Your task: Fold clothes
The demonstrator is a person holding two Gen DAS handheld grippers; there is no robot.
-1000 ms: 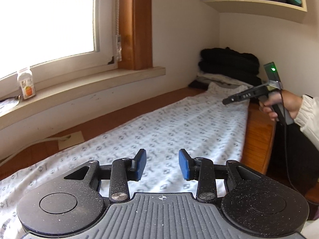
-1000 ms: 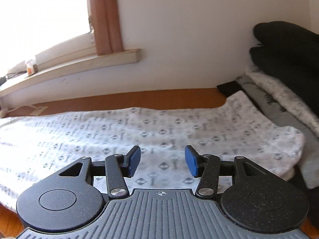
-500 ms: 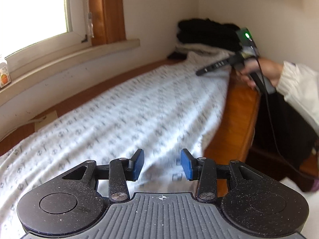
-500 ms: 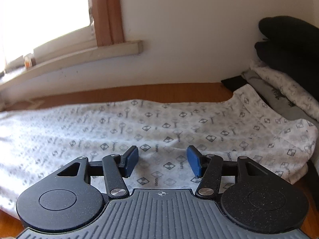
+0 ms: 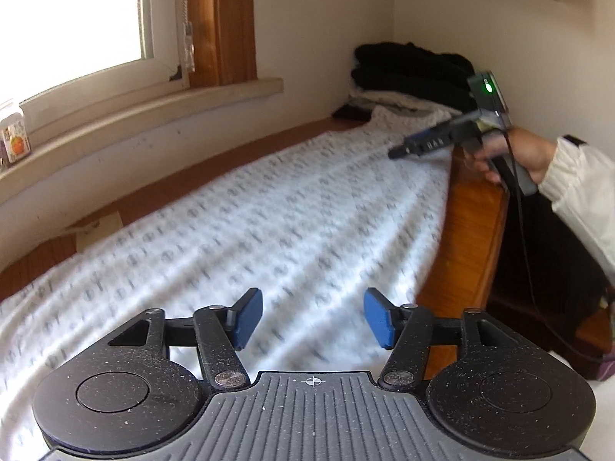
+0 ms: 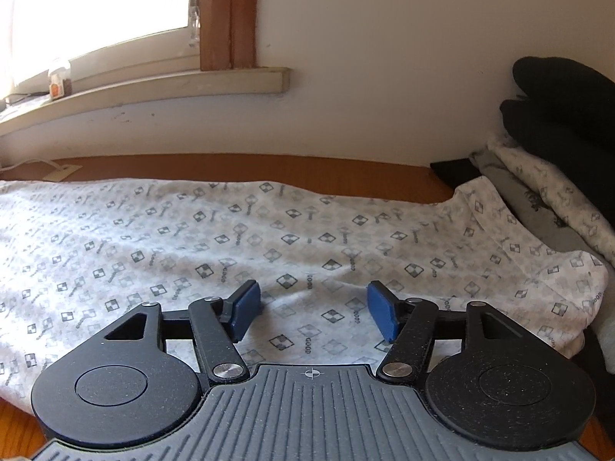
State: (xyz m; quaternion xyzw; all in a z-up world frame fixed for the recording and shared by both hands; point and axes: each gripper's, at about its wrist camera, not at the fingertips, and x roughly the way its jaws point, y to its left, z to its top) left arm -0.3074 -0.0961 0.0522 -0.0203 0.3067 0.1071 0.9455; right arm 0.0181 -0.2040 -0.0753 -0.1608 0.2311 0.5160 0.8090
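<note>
Since a second ago, both your tongs have spread and are opening further, with nothing pinched between the blue pads. Your left tongs [image 5: 313,319] hover over the near end of the patterned white garment [image 5: 269,226], which lies spread flat along the wooden worktop [image 5: 467,242]. Your right tongs [image 6: 313,317] hang above its front edge, close to the cloth; I cannot tell whether the pads touch it. Folded dark clothes [image 6: 569,115] sit stacked at the garment's far end.
</note>
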